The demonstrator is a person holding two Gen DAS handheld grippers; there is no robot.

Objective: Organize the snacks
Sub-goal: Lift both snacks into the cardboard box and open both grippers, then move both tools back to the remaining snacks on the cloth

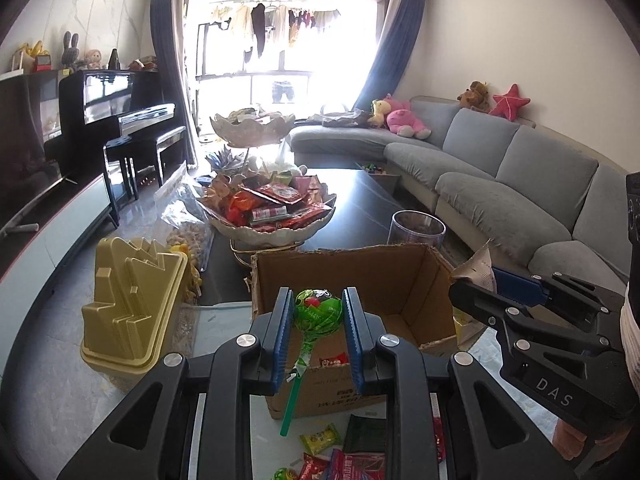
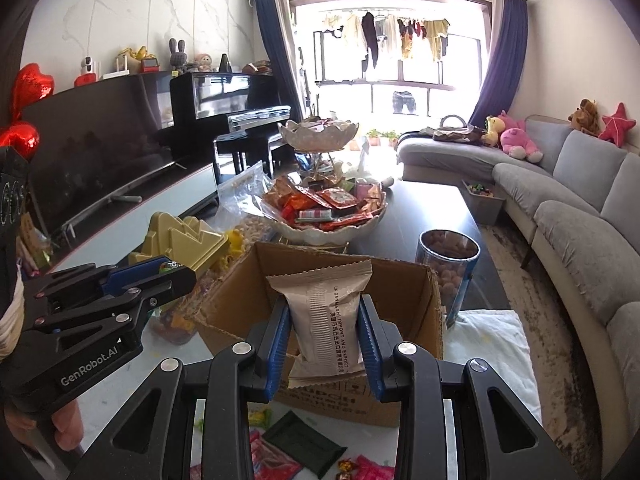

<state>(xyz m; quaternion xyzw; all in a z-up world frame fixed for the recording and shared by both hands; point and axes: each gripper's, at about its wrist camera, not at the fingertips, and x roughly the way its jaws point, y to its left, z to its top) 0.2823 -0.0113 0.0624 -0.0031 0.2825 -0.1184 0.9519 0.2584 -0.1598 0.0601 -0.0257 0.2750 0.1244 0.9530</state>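
lollipop (image 1: 318, 307): I pinch its green wrapped head between the blue pads of my left gripper (image 1: 318, 312); the stick hangs down and slightly left, toward me, with its end free above the tabletop.
lollipop to box: the head sits just over the near wall of the box (image 1: 400, 280), so the open mouth lies straight ahead and slightly below my left tool.
packet (image 2: 326, 320): a beige sealed packet stands upright, long axis vertical, with the serrated edge on top. My right gripper (image 2: 326, 340) clamps it on both flat sides.
packet to box: it is held at the near rim, with the box cavity directly beyond it.
nearer hand: I judge both about equally close to the box; the right one looks more centred on the opening, while the left sits toward the box's left half.
grippers to each other: side by side and apart, each visible at the edge of the other's view.
left tool: closed to the width of the lollipop head.
right tool: closed to the packet's width.
next move, as I judge it: a short push forward, then release over the box.
around: loose snacks (image 1: 320, 438) lie on the table below my tools; a snack bowl (image 1: 276, 232) stands behind the box.
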